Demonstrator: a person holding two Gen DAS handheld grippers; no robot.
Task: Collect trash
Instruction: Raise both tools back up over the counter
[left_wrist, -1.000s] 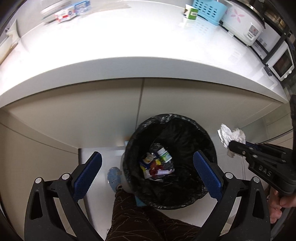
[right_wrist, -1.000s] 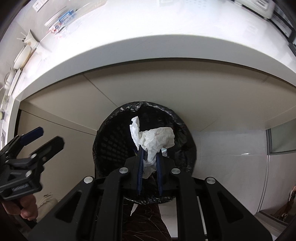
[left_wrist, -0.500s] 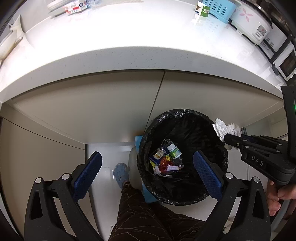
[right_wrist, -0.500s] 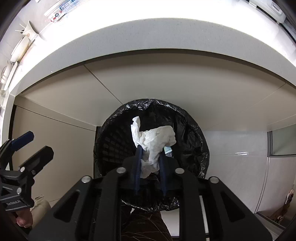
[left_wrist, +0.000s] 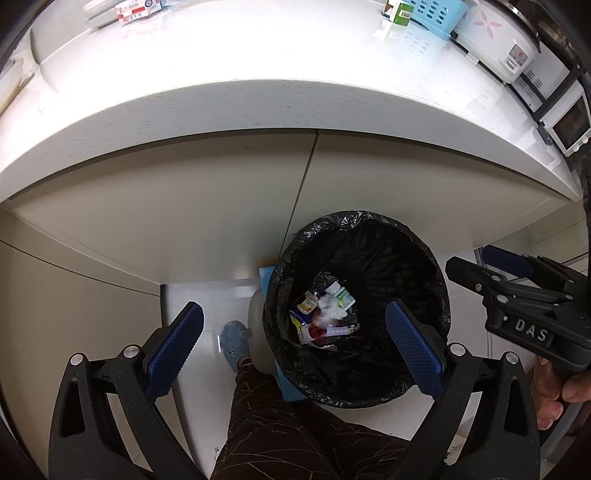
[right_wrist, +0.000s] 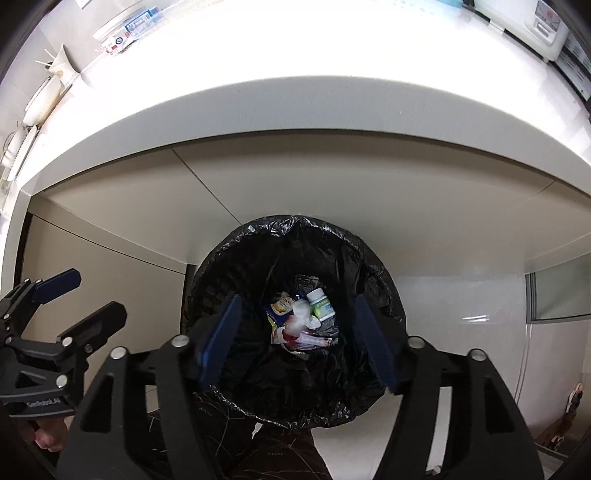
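So both grippers are hanging over the trash bin (right_wrist: 295, 321), which sits on the floor right up against the cabinet front under the worktop (left_wrist: 258, 66). The bin has a black bag liner crinkled over its rim.

Right gripper (right_wrist: 299, 339): its blue-padded fingers (right_wrist: 221, 336) are spreading apart right now, and there's nothing between them, just a straight look down into the bin. The crumpled white tissue (right_wrist: 301, 315) is lying at the bottom of the bin, on top of the other junk: a small white bottle with a green label (right_wrist: 320, 303), a yellow-and-blue snack wrapper (right_wrist: 280, 306) and something red (can't really tell what that one is).

Left gripper (left_wrist: 291, 343): fingers spread wide, empty, aimed down at the near-left side of the bin. From its camera the right gripper pokes in from the right edge, with the hand (left_wrist: 554, 398) holding it visible below.

Up on the worktop's far right corner there's a blue basket (left_wrist: 432, 11) and a white rice cooker (left_wrist: 495, 40) just beside it. A leg in dark patterned trousers (left_wrist: 288, 428) stands close to the bin's near side.
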